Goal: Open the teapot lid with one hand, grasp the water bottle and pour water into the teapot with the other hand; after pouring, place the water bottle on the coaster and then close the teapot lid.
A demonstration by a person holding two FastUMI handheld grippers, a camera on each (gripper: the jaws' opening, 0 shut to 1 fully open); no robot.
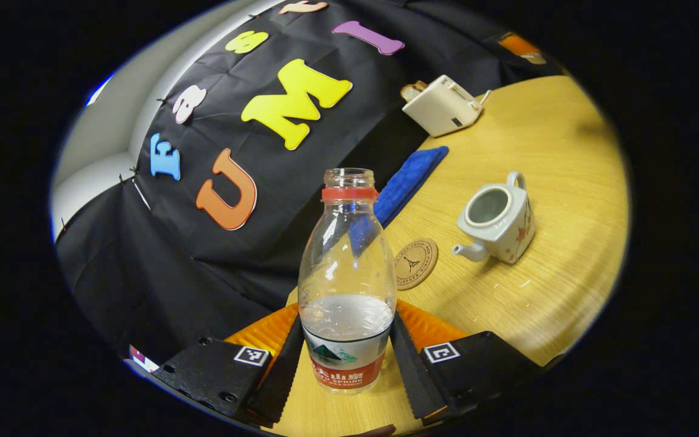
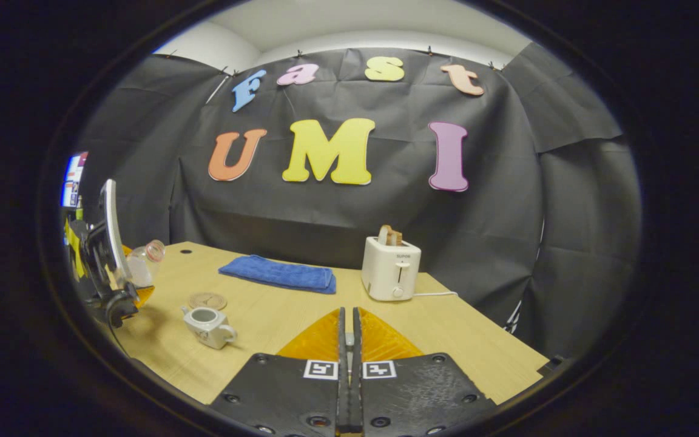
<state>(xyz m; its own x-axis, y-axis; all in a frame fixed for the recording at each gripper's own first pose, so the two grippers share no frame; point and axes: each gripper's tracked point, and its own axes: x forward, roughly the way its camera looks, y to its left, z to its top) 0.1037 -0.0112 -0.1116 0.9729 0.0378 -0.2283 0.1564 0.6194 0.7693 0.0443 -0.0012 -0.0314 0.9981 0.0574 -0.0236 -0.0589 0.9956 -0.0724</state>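
My left gripper (image 1: pixel 347 321) is shut on a clear water bottle (image 1: pixel 347 273), gripping it at the label. The bottle has no cap, a red neck ring and water in its lower part. To its right on the table lies a round cork coaster (image 1: pixel 416 264). Beyond the coaster stands the white teapot (image 1: pixel 498 221), lid off and mouth open. In the right gripper view the bottle (image 2: pixel 140 264) leans right at the table's left edge, above the coaster (image 2: pixel 207 300) and teapot (image 2: pixel 207 326). My right gripper (image 2: pixel 347 312) is shut above the table's near side; I see nothing between its fingers.
A folded blue towel (image 2: pixel 276 273) lies at the back of the wooden table (image 2: pixel 459 340). A white toaster (image 2: pixel 391 270) with toast in it stands to the towel's right, its cord trailing right. Black cloth walls the booth behind the table.
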